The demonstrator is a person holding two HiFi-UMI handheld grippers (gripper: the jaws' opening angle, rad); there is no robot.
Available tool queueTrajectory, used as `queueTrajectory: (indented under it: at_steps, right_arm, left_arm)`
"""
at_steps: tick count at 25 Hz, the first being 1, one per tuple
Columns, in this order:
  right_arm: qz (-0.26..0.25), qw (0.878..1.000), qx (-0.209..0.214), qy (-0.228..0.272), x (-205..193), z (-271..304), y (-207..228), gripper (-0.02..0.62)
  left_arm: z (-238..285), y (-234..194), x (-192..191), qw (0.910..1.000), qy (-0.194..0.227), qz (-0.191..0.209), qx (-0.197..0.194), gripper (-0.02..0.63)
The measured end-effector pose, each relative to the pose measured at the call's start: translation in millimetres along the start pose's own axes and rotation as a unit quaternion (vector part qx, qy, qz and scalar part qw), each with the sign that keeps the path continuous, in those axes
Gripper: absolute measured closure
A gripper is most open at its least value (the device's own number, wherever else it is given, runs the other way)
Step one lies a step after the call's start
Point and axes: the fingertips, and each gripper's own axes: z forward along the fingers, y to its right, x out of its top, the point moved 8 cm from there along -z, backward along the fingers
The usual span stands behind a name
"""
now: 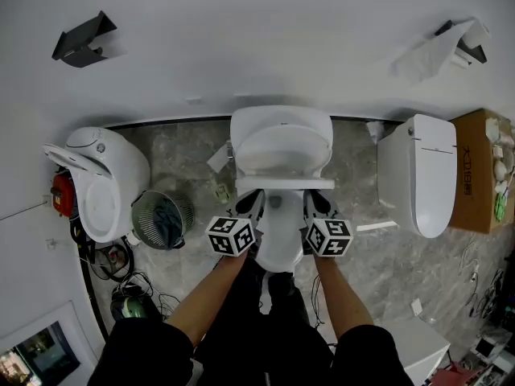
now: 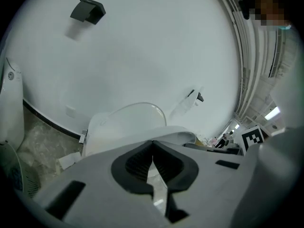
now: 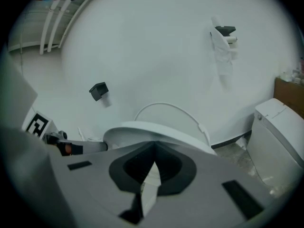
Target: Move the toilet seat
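Closed claws (image 1: 254, 195) (image 1: 311, 195) at toilet seat (image 1: 282, 162) front

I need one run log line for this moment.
left tool: shut | right tool: shut | toilet seat: beyond both tips | lid: upright behind

A white wall (image 1: 265, 39) meets a grey marbled floor (image 1: 394, 272); a cardboard box (image 1: 475, 167) stands at right.

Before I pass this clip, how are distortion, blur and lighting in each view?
Head view: even light, sharp, floor edge bowed, soft shadow by the wall bracket. Left gripper view: strong fisheye, dark corners, the left gripper near the lens soft, mosaic patch top right. Right gripper view: same fisheye and vignette, toilet seat fairly crisp.
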Motion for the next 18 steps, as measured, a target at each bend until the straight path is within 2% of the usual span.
queueTrajectory:
  at_steps: [8, 18]
  right_arm:
    - [0.000, 1.000, -0.011, -0.004, 28.6, 37.4, 7.8, 0.591]
    - [0.015, 0.999, -0.018, -0.022, 53.6, 80.3, 17.6, 0.591]
  left_arm:
    - [35.3, -10.5, 33.7, 0.9983, -0.017, 0.054, 0.012, 0.604]
    - [74.6, -30.9, 65.3, 0.9970, -0.035, 0.068, 0.013, 0.604]
